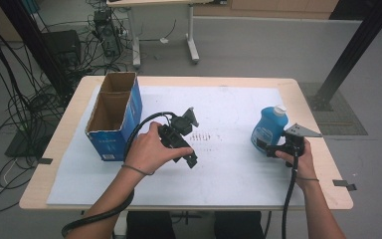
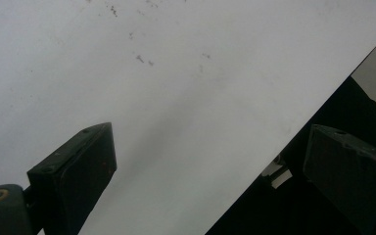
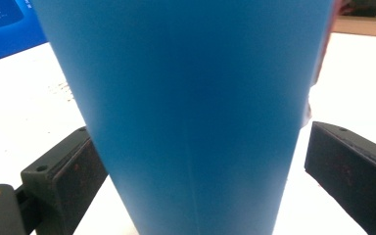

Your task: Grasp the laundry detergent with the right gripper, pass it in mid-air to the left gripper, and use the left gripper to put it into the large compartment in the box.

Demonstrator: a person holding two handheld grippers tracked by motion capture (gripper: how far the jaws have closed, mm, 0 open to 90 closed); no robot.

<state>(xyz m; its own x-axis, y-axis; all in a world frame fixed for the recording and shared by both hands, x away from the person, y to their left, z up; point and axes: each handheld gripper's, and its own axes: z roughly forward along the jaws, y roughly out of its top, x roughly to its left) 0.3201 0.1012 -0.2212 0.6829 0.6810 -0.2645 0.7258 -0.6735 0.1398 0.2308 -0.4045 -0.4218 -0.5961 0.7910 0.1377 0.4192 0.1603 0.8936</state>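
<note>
The bottle [image 3: 191, 117] stands between my right gripper's [image 3: 200, 161] jaws near the table's [image 1: 69, 129] right edge; they look spread, perhaps just touching, not yet clenched. My left gripper [image 2: 205, 166] hangs released mid-table. The box [image 1: 114, 117] waits at the left edge: grasp and carry remain.

White print on the blue box [image 1: 110, 147] is too small to read.

bottle [image 3: 196, 112]: smooth blue plastic | box [image 1: 115, 115]: matt cardboard | table [image 1: 306, 104]: pale wood, white paper sheet [image 1: 238, 149]
</note>
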